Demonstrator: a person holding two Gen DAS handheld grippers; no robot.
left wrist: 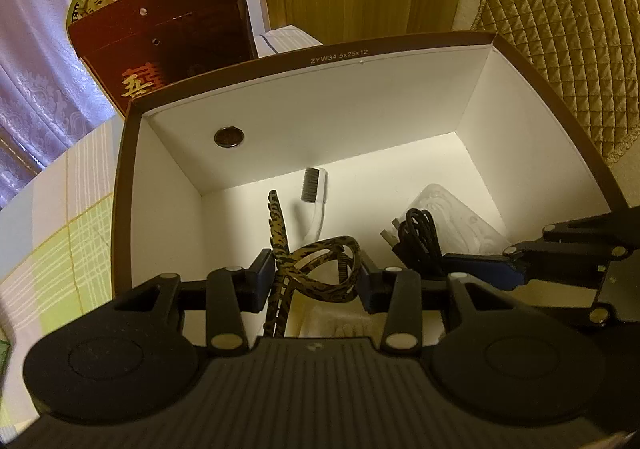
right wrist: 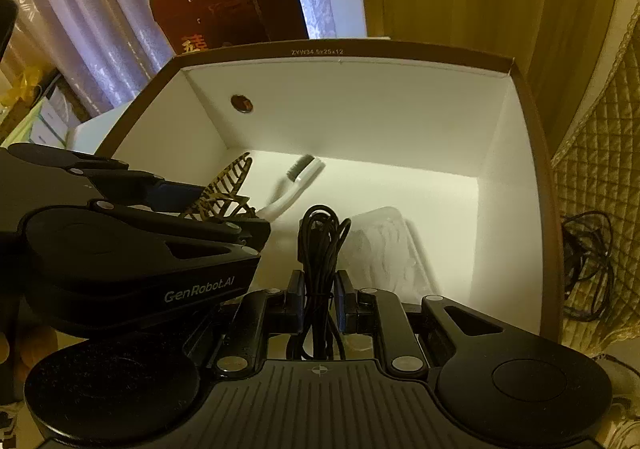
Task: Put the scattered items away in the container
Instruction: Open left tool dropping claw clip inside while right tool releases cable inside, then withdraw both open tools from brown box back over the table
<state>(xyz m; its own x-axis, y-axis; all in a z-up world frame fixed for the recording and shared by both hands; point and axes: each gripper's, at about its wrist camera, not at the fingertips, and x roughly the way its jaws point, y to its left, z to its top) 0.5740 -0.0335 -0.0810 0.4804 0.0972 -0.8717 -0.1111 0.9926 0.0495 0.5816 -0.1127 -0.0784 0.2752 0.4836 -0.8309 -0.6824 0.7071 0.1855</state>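
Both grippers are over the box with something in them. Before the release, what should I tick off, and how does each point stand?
1. Left gripper over the box opening: ok.
2. Hair clip between the left fingers: ok, though the jaws look wide, so how firm the grip is, cannot tell.
3. Right gripper shut on the black cable bundle: ok, clamped near its tie.
4. Landing spot under the cable: not ok, the clear plastic tray lies just beyond it.
5. Toothbrush already on the box floor, apart from both grippers: ok.
6. Clearance between the two grippers: cannot tell; they look close side by side.
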